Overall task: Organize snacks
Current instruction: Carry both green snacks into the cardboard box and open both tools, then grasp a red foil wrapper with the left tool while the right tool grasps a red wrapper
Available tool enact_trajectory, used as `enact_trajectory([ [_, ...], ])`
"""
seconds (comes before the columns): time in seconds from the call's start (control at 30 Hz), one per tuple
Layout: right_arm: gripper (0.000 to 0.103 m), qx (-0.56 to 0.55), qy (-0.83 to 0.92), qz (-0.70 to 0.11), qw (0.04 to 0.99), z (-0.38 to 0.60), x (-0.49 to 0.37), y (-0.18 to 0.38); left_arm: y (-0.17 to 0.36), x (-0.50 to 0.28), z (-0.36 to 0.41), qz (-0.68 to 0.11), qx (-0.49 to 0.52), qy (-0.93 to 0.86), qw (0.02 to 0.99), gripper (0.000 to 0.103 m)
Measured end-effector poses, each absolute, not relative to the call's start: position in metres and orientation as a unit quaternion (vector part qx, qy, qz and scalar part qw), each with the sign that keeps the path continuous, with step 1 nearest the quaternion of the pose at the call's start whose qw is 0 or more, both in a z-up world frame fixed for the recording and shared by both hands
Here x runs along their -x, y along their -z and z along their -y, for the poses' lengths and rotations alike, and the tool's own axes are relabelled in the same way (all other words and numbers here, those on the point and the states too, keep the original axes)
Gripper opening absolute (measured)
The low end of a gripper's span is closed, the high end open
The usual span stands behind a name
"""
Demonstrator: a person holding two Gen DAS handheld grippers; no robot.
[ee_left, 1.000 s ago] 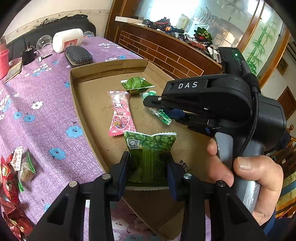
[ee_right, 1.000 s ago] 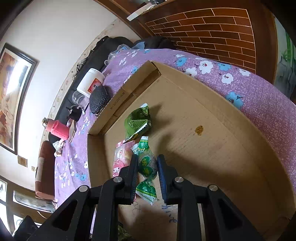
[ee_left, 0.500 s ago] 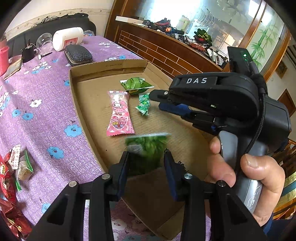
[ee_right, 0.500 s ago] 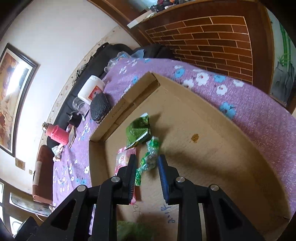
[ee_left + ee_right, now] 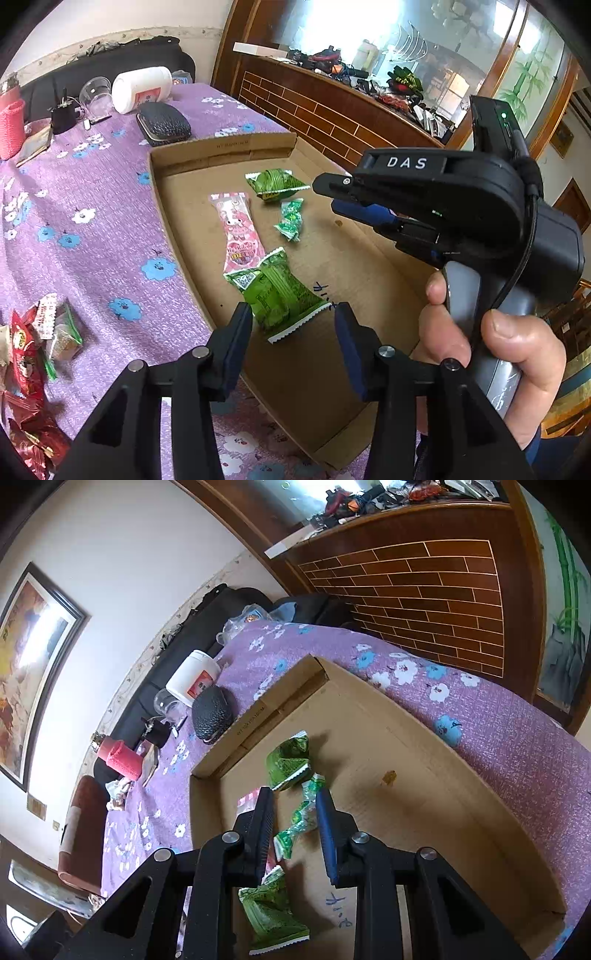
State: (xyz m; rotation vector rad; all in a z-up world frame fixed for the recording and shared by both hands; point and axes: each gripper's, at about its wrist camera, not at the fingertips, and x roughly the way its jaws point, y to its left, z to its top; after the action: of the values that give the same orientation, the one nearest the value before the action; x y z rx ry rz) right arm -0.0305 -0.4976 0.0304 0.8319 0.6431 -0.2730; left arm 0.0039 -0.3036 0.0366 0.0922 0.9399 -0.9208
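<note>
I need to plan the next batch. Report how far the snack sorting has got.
Done: four packets lie in the cardboard tray: a pink one, a round green one, a small green candy and a large green packet. In hand: nothing; the left gripper is opening, its fingers clear of the large packet, and the right gripper is empty. Left: the red pile on the cloth.
</note>
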Motion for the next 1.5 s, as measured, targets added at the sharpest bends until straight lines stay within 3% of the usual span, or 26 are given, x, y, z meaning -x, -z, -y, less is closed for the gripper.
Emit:
enact_trajectory([
  [0.17, 0.031, -0.388, 0.130, -0.303, 0.861, 0.495, 0.029, -0.033, -0.041, -0.006, 0.300, -0.431, -0.039, 0.424, 0.795, 0.046],
  [0.7, 0.033, -0.347, 0.105, -0.274, 0.891, 0.472, 0.028, -0.048, -0.059, -0.006, 0.280, -0.423, -0.027, 0.403, 0.811, 0.046],
  [1.03, 0.035, -0.292, 0.057, -0.245, 0.923, 0.440, 0.027, -0.063, -0.074, -0.003, 0.193, -0.423, -0.022, 0.331, 0.843, 0.046],
  [1.17, 0.041, -0.264, 0.031, -0.234, 0.935, 0.422, 0.027, -0.069, -0.075, -0.005, 0.138, -0.412, -0.018, 0.277, 0.868, 0.058],
  [1.33, 0.042, -0.253, 0.025, -0.238, 0.937, 0.415, 0.024, -0.068, -0.051, -0.020, 0.090, -0.442, 0.005, 0.228, 0.868, 0.058],
  [1.5, 0.042, -0.249, 0.020, -0.241, 0.938, 0.412, 0.024, -0.066, -0.024, -0.027, 0.091, -0.474, 0.002, 0.226, 0.851, 0.058],
])
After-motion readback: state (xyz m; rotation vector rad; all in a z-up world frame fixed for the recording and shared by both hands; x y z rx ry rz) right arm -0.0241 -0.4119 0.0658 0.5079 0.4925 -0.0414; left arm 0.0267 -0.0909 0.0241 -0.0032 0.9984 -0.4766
